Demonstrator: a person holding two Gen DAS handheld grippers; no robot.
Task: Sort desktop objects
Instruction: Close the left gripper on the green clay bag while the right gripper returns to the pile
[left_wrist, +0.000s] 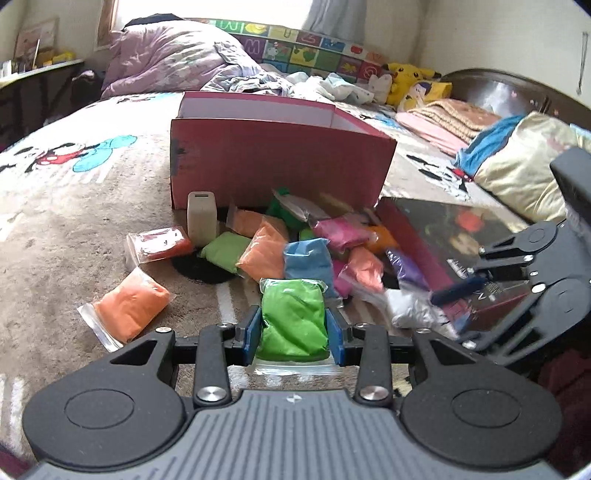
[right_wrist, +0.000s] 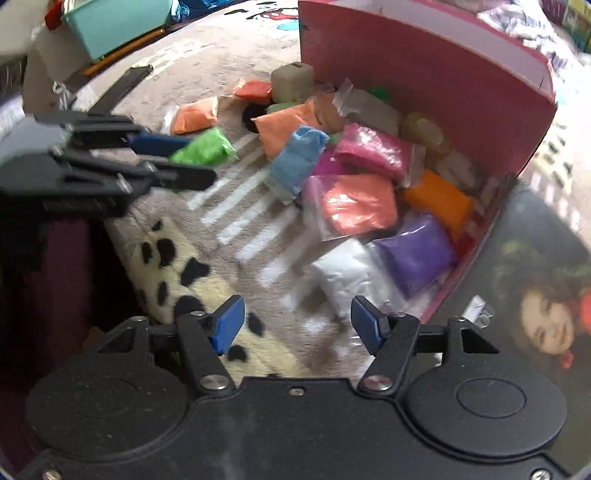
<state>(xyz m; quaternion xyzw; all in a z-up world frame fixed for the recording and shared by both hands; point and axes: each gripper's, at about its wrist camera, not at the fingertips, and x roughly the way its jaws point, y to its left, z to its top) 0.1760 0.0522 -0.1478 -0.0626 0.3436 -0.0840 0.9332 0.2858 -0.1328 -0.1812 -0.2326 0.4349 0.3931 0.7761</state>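
Left gripper (left_wrist: 294, 328) fingers pinch the green bag (left_wrist: 294, 321); right gripper (right_wrist: 297, 325) fingers gape empty. Lift clear, drop it in the red box (left_wrist: 280, 162), upper frame.

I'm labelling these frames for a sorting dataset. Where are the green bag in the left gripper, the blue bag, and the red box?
green bag (left_wrist: 293, 321), left wrist view, middle of the bag between the pads
blue bag (right_wrist: 299, 157), right wrist view, its middle
red box (left_wrist: 273, 162), left wrist view, near wall

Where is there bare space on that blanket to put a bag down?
Bare blanket lies left of the red box and beyond the lone orange bag. Right in front of the box, the bag pile is crowded.
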